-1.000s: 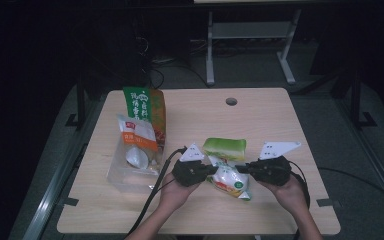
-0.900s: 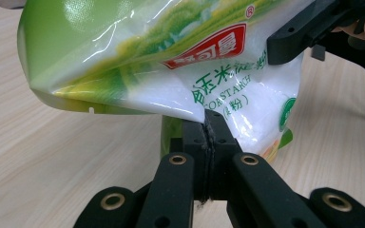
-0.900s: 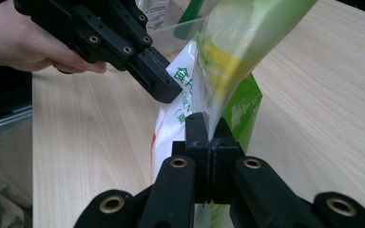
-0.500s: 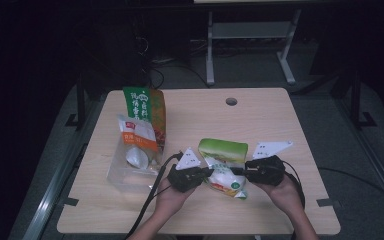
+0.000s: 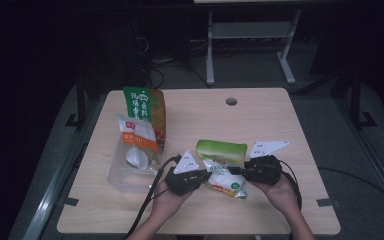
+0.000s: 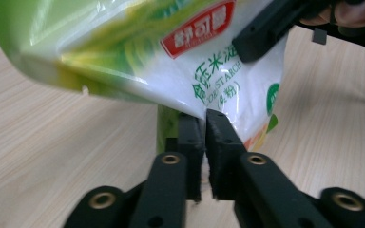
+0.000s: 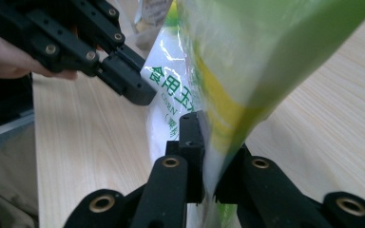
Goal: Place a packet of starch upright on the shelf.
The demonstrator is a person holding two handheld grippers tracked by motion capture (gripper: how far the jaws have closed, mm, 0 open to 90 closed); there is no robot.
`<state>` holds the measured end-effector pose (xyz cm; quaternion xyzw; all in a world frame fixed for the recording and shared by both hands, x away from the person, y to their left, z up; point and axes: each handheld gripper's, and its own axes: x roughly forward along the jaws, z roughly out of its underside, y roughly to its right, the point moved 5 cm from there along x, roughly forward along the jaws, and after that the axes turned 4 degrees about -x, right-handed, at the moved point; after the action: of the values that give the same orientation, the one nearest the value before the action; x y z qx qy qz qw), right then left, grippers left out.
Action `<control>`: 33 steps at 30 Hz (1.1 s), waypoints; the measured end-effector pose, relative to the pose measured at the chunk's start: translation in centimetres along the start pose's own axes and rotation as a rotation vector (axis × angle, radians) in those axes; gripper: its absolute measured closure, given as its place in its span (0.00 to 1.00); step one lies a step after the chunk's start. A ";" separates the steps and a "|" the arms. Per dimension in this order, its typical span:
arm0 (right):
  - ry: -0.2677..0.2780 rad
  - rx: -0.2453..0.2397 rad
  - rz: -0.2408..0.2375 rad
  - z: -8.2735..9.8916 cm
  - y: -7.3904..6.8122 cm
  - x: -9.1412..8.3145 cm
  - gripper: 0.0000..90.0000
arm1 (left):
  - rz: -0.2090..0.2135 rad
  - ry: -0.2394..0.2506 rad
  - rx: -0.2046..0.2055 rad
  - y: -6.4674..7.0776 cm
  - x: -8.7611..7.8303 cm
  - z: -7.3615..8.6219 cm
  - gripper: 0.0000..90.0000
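A green and white starch bag (image 5: 221,165) hangs between my two grippers near the table's front edge. My left gripper (image 5: 206,176) pinches the bag's lower left edge (image 6: 228,90). Its pads (image 6: 218,142) have just been opening a little, with the film still caught between them. My right gripper (image 5: 236,171) grips the opposite side. Its jaws have just been closing, and the bag (image 7: 228,71) is squeezed between its pads (image 7: 192,137). Each gripper view shows the other gripper farther off: the right gripper (image 6: 261,35) and the left gripper (image 7: 128,88).
A tall green and orange pouch (image 5: 147,110) stands at the left of the wooden table (image 5: 280,120). In front of it leans a small packet with an orange label (image 5: 137,135), and a clear plastic bag (image 5: 127,172) lies below. A cable hole (image 5: 231,101) sits at the far edge.
Both grippers stay on the starch bag and have hardly moved. The bag's green end has tipped up a little toward the far side.
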<state>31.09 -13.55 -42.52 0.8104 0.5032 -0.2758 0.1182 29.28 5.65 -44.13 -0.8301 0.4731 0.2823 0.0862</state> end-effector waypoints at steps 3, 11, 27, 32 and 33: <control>0.020 0.017 -0.013 0.0 0.1 -0.2 0.97 | 0.002 -0.009 0.012 0.2 -0.5 0.4 0.85; 0.038 0.013 -0.036 -0.4 -0.4 -0.4 0.99 | 0.026 -0.034 0.045 1.1 -1.9 1.7 0.74; 0.032 0.015 -0.043 -2.8 -0.6 -0.4 0.99 | 0.043 -0.080 0.082 2.6 -4.0 5.4 0.62; 0.032 0.017 -0.059 -4.1 -0.8 -0.3 0.99 | 0.046 -0.086 0.096 2.9 -4.4 6.1 0.60; 0.032 0.009 -0.061 -4.5 -0.8 -0.2 0.99 | 0.047 -0.080 0.095 2.9 -4.5 6.2 0.60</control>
<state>31.80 -11.23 -38.62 0.7994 0.5284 -0.2684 0.0980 22.73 9.92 -46.41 -0.8018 0.5016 0.2943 0.1375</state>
